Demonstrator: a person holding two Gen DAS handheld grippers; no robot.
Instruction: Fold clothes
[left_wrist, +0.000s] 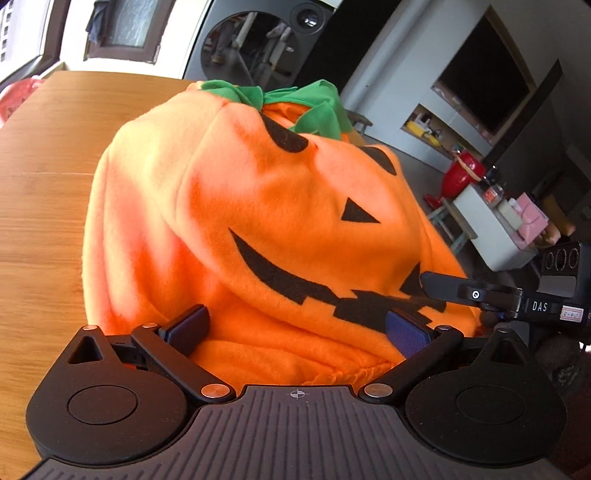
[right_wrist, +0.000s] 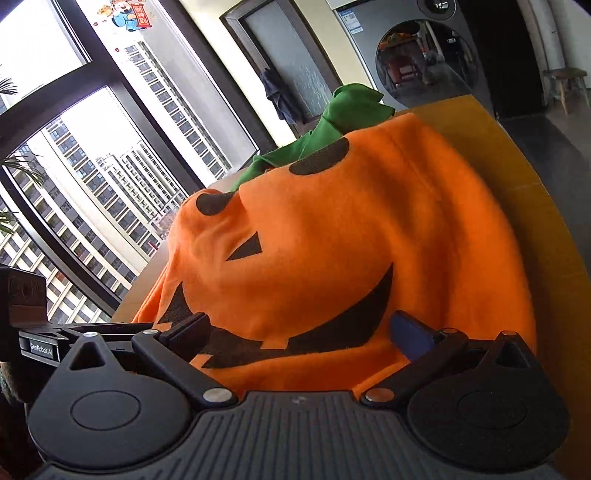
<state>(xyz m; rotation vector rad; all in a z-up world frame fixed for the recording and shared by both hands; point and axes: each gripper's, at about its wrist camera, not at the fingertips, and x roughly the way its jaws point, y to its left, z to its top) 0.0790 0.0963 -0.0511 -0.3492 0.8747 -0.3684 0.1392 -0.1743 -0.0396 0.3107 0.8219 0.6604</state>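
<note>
Left wrist view: the left gripper (left_wrist: 295, 326), jaws spread, straddles the bottom hem of an orange pumpkin costume (left_wrist: 266, 206) heaped on the wooden table (left_wrist: 44, 184); alongside, the right gripper (right_wrist: 301, 334) likewise gapes over the hem, apparently both poised to pinch it for a fold.

Each of the 2 fisheye cameras sits just behind its own gripper, looking forward along the fingers and slightly down at very close range. The left wrist view faces across the wooden table (left_wrist: 44, 155) toward the washing machine (left_wrist: 255, 40), with the right gripper (left_wrist: 480, 295) at its right edge. The right wrist view faces the windows (right_wrist: 92, 177); both share the orange pumpkin costume (left_wrist: 258, 206) and the washing machine.
</note>
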